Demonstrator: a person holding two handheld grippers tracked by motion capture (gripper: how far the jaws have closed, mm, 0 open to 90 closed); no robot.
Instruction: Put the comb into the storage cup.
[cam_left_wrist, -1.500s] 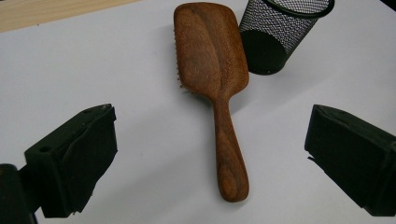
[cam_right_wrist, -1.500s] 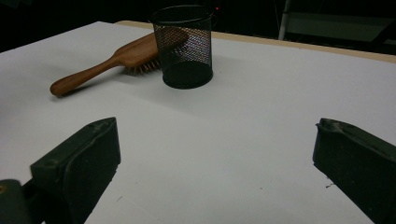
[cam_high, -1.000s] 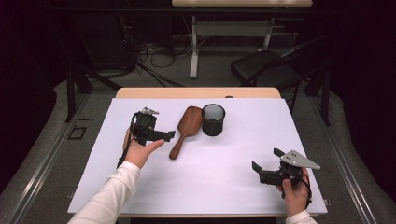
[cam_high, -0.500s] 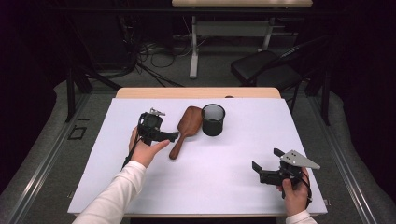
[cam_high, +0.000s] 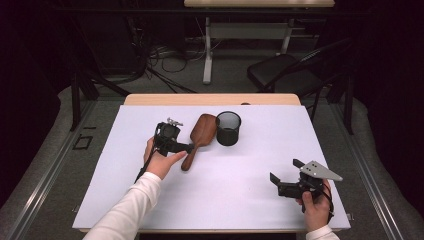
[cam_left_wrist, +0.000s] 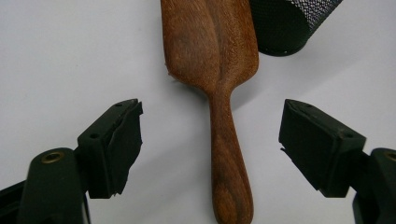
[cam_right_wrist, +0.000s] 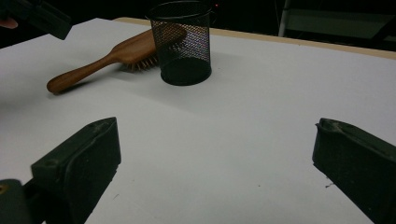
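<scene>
Right gripper (cam_high: 281, 180) sits nearest the person, low at the right front corner of the white table (cam_high: 240, 200), held in the right hand (cam_high: 315, 205). Its jaws stand wide apart with only bare table surface between them, as the right gripper view confirms; nothing is gripped.

Further in, left of centre, the left hand (cam_high: 161, 161) holds the left gripper (cam_high: 189, 148) right at the handle of the wooden hairbrush (cam_high: 199, 138). In the left gripper view the brush handle runs up between the two black jaws, with a clear gap to the pad on each side. The jaws have just been closing, yet they are still spread and not pressing the wood. White sleeve covers the left forearm.

Hairbrush lies flat on the table, bristles down, handle pointing toward the person, paddle head pointing away. From the right gripper view the bristles are seen under the head.

Beyond the brush head, just beside it on the right, stands a black mesh cup (cam_high: 228, 128), upright, opening upward. Whether head and cup touch I cannot tell.

Past the far table edge: dark floor with cables, a chair, another table frame.
</scene>
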